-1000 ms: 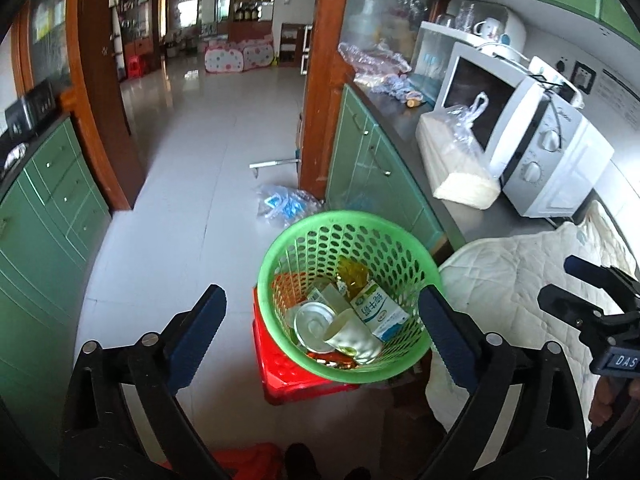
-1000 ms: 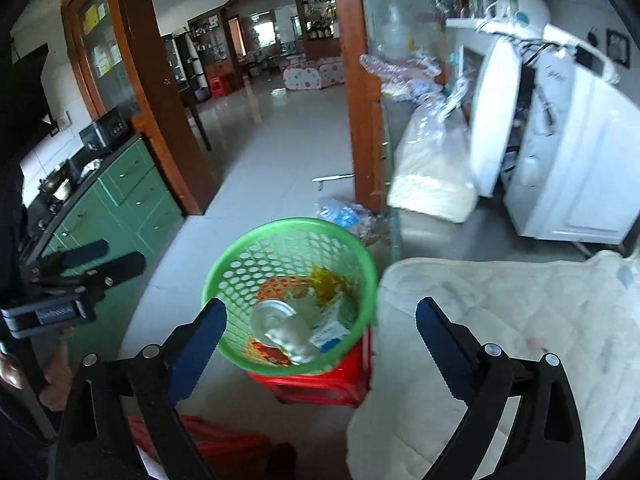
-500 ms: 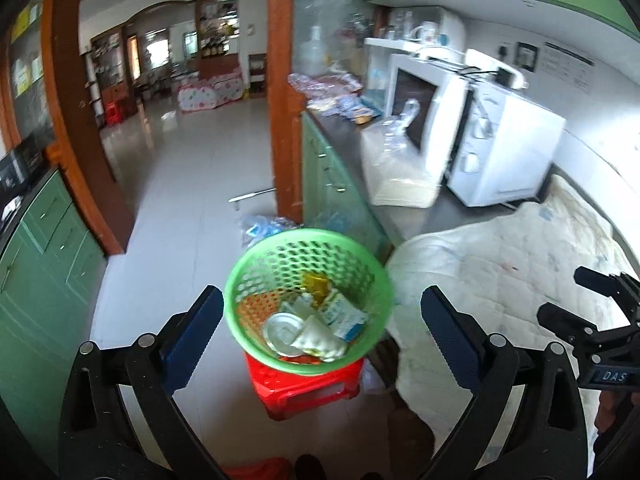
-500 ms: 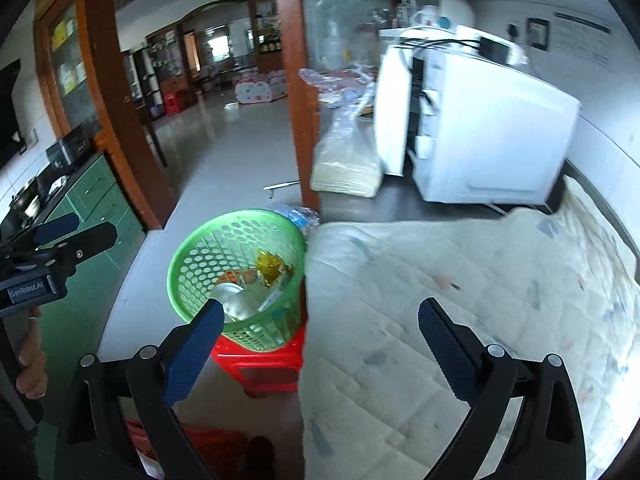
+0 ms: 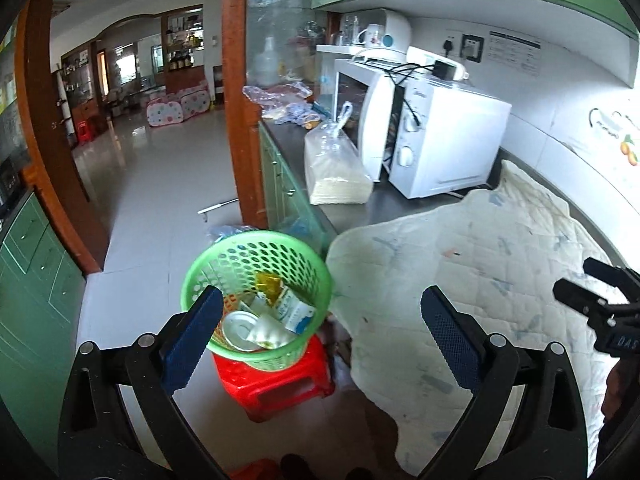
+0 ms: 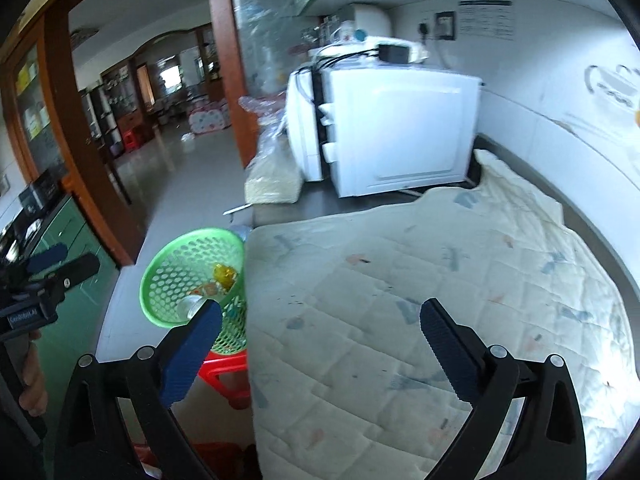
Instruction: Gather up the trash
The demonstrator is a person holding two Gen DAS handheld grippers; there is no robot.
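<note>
The trash (image 5: 266, 320) lies in the green basket (image 5: 256, 248): a round tin lid, a small blue-and-white carton, a yellow wrapper and some crumpled paper, heaped in the bottom. The basket stands on a red stool (image 5: 276, 384) on the floor, hard against the end of the counter. In the left wrist view it sits between the jaws but nearer the left one, whose blue pad overlaps its rim; in the right wrist view it is just beyond the left jaw, partly hidden by the quilted mat (image 6: 420, 320).

Both grippers are released and carry nothing. The left gripper (image 5: 316, 336) hangs above the basket and the mat's edge, jaws spread wide. The right gripper (image 6: 320, 340) hangs over the mat, jaws equally wide, with only bare cloth between them.

By my reading the collecting is largely done, perhaps finished: the mat shows stains and printed marks but no loose scrap that I can make out (small bits could hide in the pattern). What might be left lies well beyond the jaws: clear plastic bags (image 5: 280, 98) piled at the far end of the counter past the microwave (image 5: 436, 136), and a crumpled bag (image 5: 224, 231) on the floor behind the basket. Whether those count as trash I cannot tell.
</note>
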